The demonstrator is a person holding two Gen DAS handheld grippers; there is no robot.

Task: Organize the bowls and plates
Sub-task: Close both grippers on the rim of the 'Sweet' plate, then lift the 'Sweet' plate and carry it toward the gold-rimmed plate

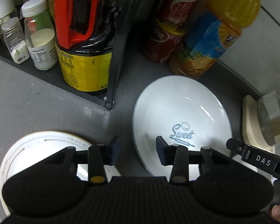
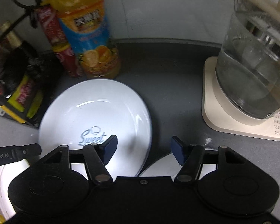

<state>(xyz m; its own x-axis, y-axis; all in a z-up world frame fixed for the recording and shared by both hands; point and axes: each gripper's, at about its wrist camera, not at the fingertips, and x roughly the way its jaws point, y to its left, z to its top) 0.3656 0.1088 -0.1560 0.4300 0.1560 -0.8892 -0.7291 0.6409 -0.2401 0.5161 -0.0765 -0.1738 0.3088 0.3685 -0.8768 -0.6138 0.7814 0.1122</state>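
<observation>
Both grippers hover open over the dishes, nothing picked up yet.

The left gripper (image 1: 138,149) hangs with its jaws spread and empty above the grey counter (image 1: 37,102), between a white bowl (image 1: 15,158) on its left and the white plate (image 1: 181,115) printed "Sweet" on its right. The right gripper (image 2: 143,149) is likewise wide open and holding nothing, one finger over the plate's near edge (image 2: 95,112) and the other over a second white dish (image 2: 158,166), mostly hidden under the tool. The plate lies flat just in front of the orange drink bottle (image 2: 91,43), well apart from the glass kettle (image 2: 255,71). This looks like the reaching stage; next, I'd guess, one gripper must drop to a rim and close on it, carefully, since a flat plate offers little to pinch.
</observation>
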